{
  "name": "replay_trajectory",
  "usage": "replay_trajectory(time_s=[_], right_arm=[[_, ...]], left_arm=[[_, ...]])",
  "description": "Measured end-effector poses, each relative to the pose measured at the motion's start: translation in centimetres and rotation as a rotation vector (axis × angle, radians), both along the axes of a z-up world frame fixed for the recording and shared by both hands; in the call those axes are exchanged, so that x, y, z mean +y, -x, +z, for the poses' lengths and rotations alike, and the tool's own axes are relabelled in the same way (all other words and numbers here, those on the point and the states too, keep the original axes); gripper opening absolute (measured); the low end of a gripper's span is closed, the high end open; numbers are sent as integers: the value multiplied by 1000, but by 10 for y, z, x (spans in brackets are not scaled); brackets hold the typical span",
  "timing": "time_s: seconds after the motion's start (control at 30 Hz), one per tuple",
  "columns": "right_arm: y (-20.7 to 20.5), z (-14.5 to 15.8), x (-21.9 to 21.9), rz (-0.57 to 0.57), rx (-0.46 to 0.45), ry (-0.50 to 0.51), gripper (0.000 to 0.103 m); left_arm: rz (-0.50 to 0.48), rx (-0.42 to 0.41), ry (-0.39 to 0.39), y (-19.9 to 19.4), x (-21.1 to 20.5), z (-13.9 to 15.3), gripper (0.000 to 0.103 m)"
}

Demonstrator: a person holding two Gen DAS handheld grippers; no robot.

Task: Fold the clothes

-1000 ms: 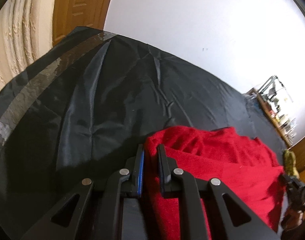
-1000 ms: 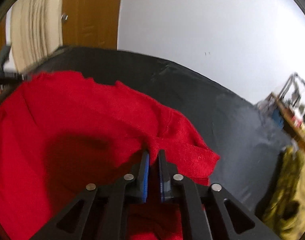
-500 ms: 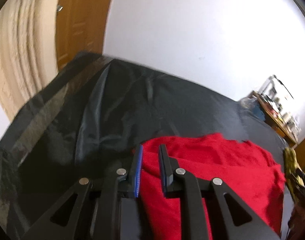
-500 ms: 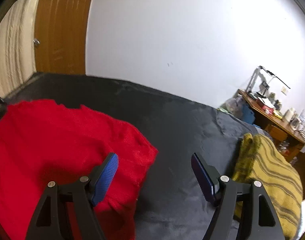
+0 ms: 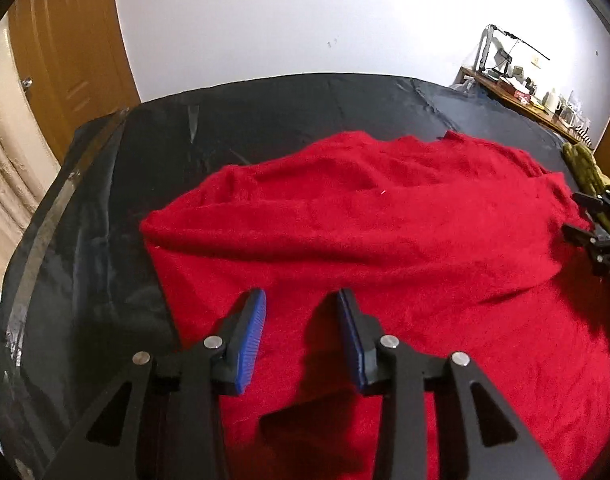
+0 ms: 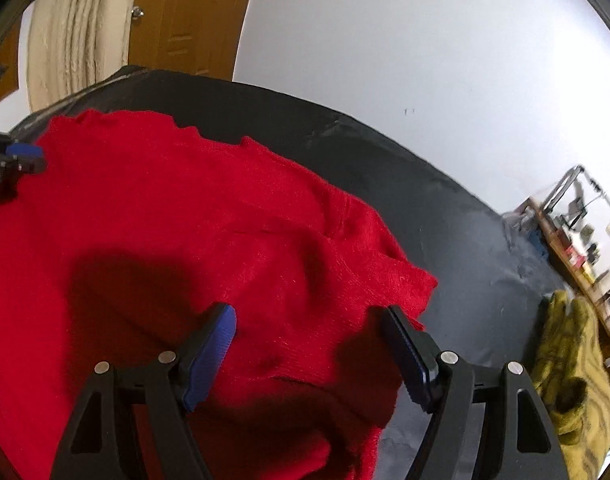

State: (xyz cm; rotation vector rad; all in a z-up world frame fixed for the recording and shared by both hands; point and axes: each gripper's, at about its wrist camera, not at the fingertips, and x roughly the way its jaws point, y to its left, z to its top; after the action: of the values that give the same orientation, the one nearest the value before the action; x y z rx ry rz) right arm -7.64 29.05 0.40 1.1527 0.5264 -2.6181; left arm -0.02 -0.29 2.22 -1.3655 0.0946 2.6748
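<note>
The left gripper (image 5: 301,312) hangs over the near left part of a red sweater (image 5: 385,240), its blue-padded jaws partway apart and opening, with only the knit below showing in the gap and nothing pinched between the pads. Its shadow falls dark on the red fabric just beneath the fingers. The right gripper (image 6: 309,328) stands with its jaws wide, one blue pad (image 6: 211,344) over the sweater's body and the other near the garment's right edge; the cloth lies under the gap, and neither pad appears to press on it. In the right wrist view the left gripper's tip shows small at the far left edge, over the sweater's opposite side, and in the left wrist view the black frame of the right gripper juts in at the right edge. The sweater lies spread on a black sheet (image 5: 265,112) that covers the whole work surface, with a thick fold running across its middle and a ragged far edge. Beside the sweater on the right, on the same black sheet, lies a yellow-green striped garment (image 6: 573,368), apart from the red one. Beyond the surface rise a white wall (image 5: 325,16), a wooden door (image 5: 65,52) at the left, and a cluttered desk (image 5: 521,92) at the far right.
</note>
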Motion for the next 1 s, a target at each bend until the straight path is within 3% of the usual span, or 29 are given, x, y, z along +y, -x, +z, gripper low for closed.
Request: replay_trajectory(time_s=[0.17, 0.27, 0.37, 0.5, 0.67, 0.73, 0.97, 1.0], right_arm=[[7, -3, 24, -50, -37, 85, 84], [4, -2, 24, -62, -36, 81, 84], [-3, 7, 16, -93, 9, 30, 84], [-20, 34, 8, -59, 82, 146, 84], [-18, 9, 0, 7, -44, 160, 86], [-15, 1, 6, -4, -87, 173, 86], [-22, 11, 14, -60, -69, 176, 86], [-24, 16, 12, -53, -64, 192, 86]], left_arm=[[-35, 9, 39, -7, -2, 3, 41], [-35, 4, 79, -13, -1, 7, 41], [-37, -1, 88, -21, 0, 11, 41], [-45, -1, 110, -27, 4, 10, 45], [-11, -13, 69, -28, -4, 8, 50], [0, -17, 71, -31, -6, 6, 56], [62, -9, 52, -35, -12, 14, 60], [69, -4, 53, -35, -12, 15, 65]])
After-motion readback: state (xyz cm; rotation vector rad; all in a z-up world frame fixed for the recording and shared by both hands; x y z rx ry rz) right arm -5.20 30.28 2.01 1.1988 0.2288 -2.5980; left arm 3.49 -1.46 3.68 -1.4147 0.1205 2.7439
